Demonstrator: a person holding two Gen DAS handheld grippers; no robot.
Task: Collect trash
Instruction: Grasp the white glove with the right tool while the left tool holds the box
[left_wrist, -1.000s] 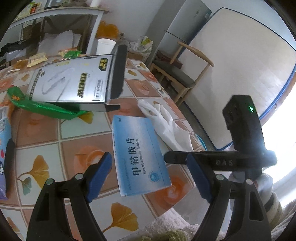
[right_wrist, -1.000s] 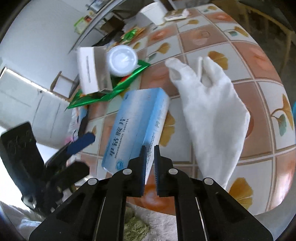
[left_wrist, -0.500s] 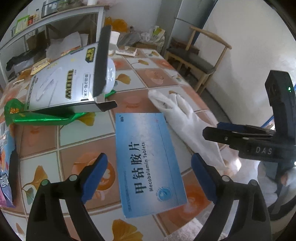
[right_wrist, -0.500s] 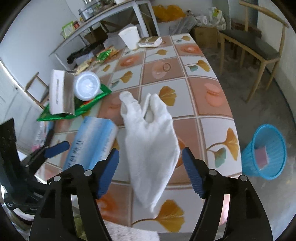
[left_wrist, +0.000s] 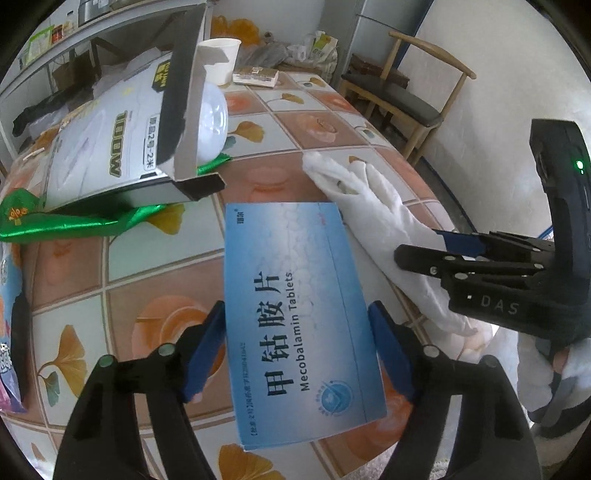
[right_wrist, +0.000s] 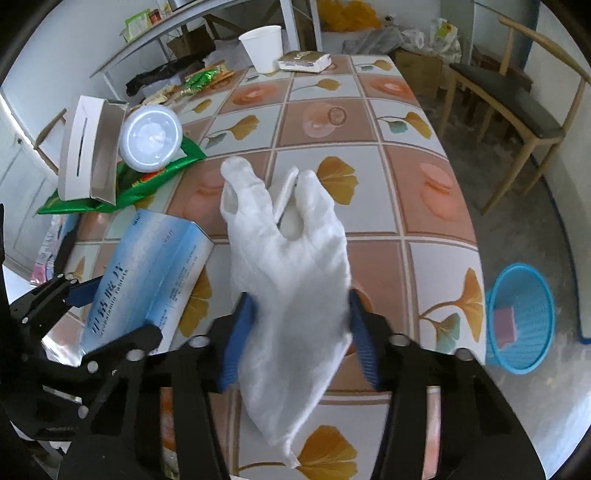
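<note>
The table (right_wrist: 424, 177), covered with a cloth of orange and white squares with yellow leaves, fills both views. On the floor beside it stands a blue basket (right_wrist: 521, 314) with a pink thing inside. On the table, an open grey carton (left_wrist: 110, 155) lies on a green wrapper (left_wrist: 92, 221), and a round white lid (right_wrist: 150, 137) leans at it. Nearer lies the blue tablet box (left_wrist: 295, 310), flat on the cloth, and just beside it, touching its far corner, the white glove (right_wrist: 288, 266). The left gripper (left_wrist: 297, 354) has its jaws on both sides of the tablet box; they are closing, and whether the pads already press I cannot tell. The right gripper (right_wrist: 301, 332) is closing on the glove, its blue pads touching both edges of it.
</note>
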